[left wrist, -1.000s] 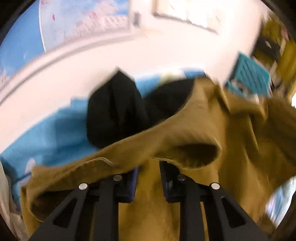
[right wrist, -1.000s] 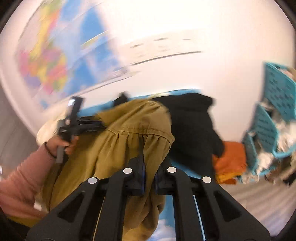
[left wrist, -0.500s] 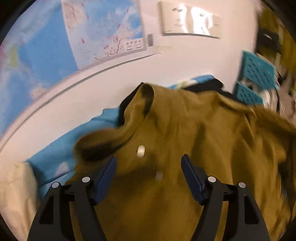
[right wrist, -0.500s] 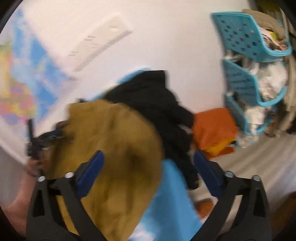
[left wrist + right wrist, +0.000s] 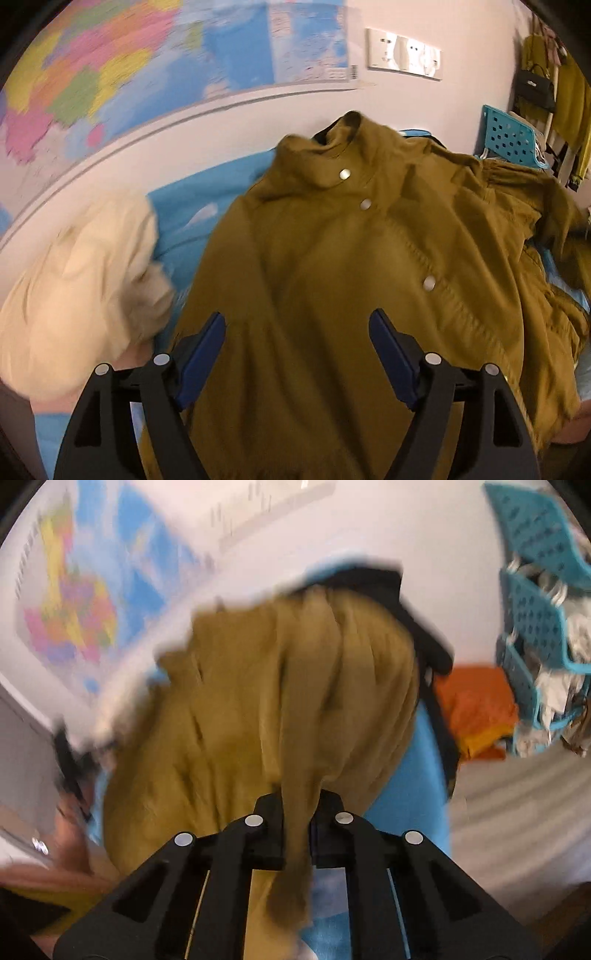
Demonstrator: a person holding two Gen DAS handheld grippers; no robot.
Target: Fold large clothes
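An olive-brown jacket [image 5: 332,280] with silver snap buttons lies spread on a blue sheet [image 5: 192,206]. My left gripper [image 5: 297,343] is open, its blue pads wide apart just above the jacket's lower part, holding nothing. In the right wrist view my right gripper [image 5: 297,812] is shut on a bunched fold of the same jacket [image 5: 266,701], with cloth hanging down between the fingers. A black garment [image 5: 406,602] lies behind the jacket, partly hidden by it.
A cream garment [image 5: 81,280] lies left of the jacket. Orange folded clothes [image 5: 476,709] sit to the right on the bed. Teal baskets [image 5: 535,602] with laundry stand at the far right. A map [image 5: 129,66] hangs on the wall behind.
My left gripper opened and let go of the jacket, which now lies spread flat. My right gripper opened half a second ago and has shut again on a fold of the jacket.
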